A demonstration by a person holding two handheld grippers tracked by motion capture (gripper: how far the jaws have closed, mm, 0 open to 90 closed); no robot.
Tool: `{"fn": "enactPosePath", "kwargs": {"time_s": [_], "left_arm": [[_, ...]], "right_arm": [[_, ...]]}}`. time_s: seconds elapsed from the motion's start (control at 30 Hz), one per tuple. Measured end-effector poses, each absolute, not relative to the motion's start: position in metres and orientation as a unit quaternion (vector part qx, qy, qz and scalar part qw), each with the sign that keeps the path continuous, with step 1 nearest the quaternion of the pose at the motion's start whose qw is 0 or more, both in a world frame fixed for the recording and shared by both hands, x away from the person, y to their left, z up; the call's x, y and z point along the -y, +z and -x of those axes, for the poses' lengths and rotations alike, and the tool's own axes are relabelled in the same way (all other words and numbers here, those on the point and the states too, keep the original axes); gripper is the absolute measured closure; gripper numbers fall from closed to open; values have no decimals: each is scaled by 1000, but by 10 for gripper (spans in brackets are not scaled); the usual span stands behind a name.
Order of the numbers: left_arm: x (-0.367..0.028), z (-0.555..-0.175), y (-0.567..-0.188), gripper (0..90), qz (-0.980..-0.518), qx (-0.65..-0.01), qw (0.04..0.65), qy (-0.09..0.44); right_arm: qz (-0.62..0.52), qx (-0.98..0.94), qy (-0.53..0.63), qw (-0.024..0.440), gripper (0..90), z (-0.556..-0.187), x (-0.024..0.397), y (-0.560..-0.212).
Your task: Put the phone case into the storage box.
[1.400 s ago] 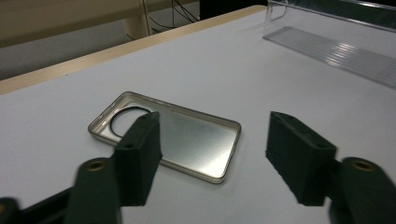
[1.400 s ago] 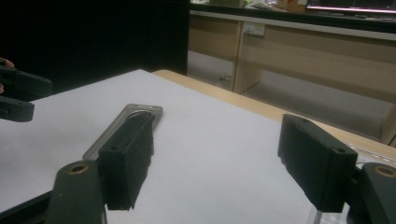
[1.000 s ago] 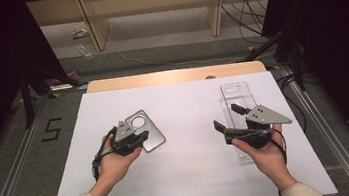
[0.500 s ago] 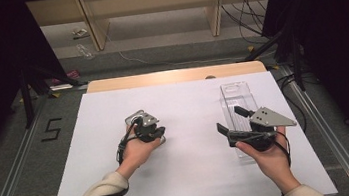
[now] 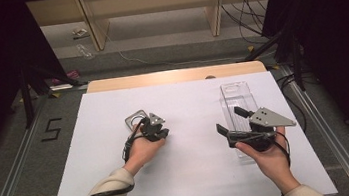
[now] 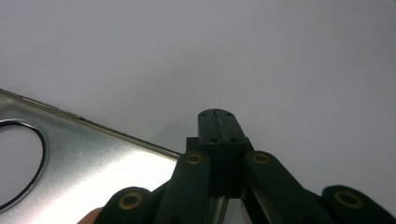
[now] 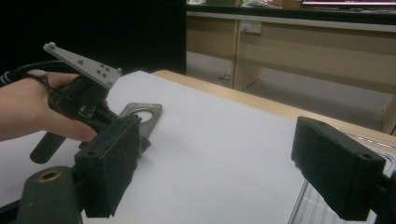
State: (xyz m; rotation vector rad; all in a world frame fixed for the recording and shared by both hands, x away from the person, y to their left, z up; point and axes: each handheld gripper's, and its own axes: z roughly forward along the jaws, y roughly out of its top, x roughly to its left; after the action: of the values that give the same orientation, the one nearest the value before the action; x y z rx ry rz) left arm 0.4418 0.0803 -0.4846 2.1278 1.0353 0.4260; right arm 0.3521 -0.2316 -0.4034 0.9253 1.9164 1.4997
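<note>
A shiny metal plate [image 5: 134,117] with a round hole lies flat on the white table, left of the middle. My left gripper [image 5: 161,134] rests over the plate's right edge and covers part of it. In the left gripper view its jaws [image 6: 217,122] are pressed shut, tips on the bare table just past the plate [image 6: 84,158]; nothing shows between the tips. My right gripper [image 5: 230,120] is held open above the near end of a clear plastic tray [image 5: 236,93]. In the right gripper view its pads [image 7: 112,163] stand wide apart, with the plate [image 7: 142,112] beyond.
The white table sheet [image 5: 192,176] ends at a wooden strip [image 5: 175,76] at the far side. Metal rails [image 5: 15,168] run along both sides. Cables [image 5: 246,3] and wooden furniture legs stand on the floor behind.
My left hand has moved right and forward onto the plate and turned its gripper downward, covering much of the plate. The right gripper has barely shifted.
</note>
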Motion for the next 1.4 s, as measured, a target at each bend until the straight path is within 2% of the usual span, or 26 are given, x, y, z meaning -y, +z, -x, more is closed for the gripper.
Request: {"fn": "enactPosePath", "kwargs": {"time_s": [0.8, 1.4], "left_arm": [[-77, -441, -490, 898, -835, -400, 342, 159], [-93, -433, -488, 898, -837, -407, 338, 144]], "right_arm": [[-337, -714, 559, 253, 158, -353, 237, -406], [-329, -730, 550, 238, 158, -354, 249, -411]]}}
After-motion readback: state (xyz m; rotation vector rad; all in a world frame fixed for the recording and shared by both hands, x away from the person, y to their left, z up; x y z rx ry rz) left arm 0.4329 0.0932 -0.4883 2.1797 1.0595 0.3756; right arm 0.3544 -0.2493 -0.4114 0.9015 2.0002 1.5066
